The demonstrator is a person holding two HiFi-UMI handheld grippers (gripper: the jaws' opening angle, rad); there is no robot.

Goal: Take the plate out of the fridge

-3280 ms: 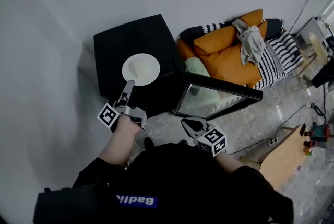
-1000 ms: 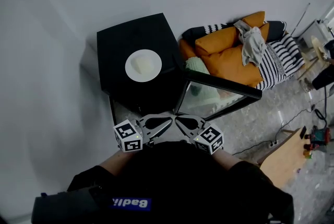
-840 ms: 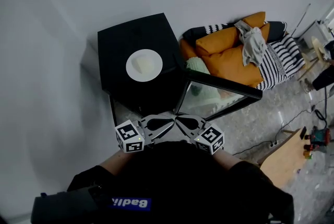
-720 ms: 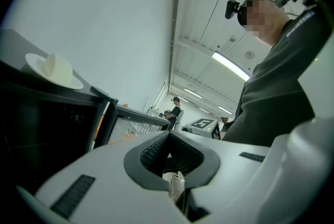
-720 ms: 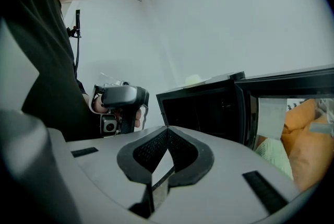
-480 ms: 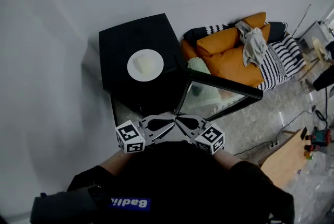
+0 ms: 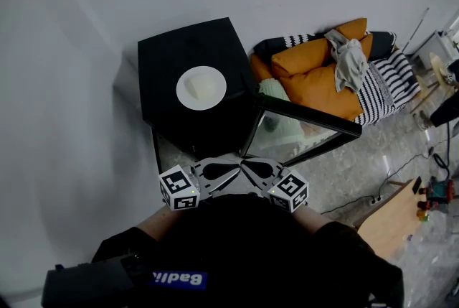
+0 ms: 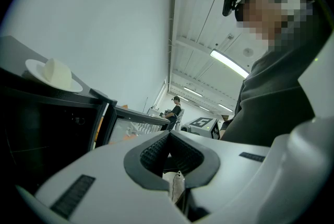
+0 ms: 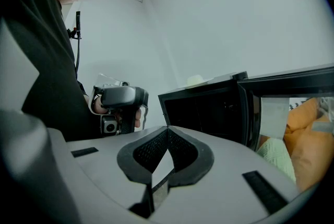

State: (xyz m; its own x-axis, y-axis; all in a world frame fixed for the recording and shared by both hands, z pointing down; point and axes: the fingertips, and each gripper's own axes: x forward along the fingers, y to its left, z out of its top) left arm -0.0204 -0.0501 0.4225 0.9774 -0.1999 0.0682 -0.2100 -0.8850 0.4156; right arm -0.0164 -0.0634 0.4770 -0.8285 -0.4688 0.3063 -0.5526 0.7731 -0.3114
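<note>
The white plate (image 7: 201, 87) with a pale lump of food lies on top of the black fridge (image 7: 172, 55). In the left gripper view the plate (image 8: 52, 72) shows at upper left. The fridge door (image 7: 301, 128) hangs open to the right. Both grippers are drawn back close to my body, well short of the plate, with their tips almost meeting. My left gripper (image 7: 234, 166) (image 8: 168, 138) is shut and holds nothing. My right gripper (image 7: 244, 165) (image 9: 167, 132) is also shut and empty. The right gripper view shows the dark fridge interior (image 9: 209, 108).
Orange and striped cushions (image 7: 337, 70) with a grey cloth lie piled to the right of the fridge. A wooden board (image 7: 387, 217) and cables (image 7: 358, 195) lie on the floor at right. A grey wall (image 7: 64, 84) runs close behind and left of the fridge.
About three seconds ago my left gripper reached up to the plate's edge; it has since pulled back beside the right gripper. Over the last second neither gripper nor the plate has moved.
</note>
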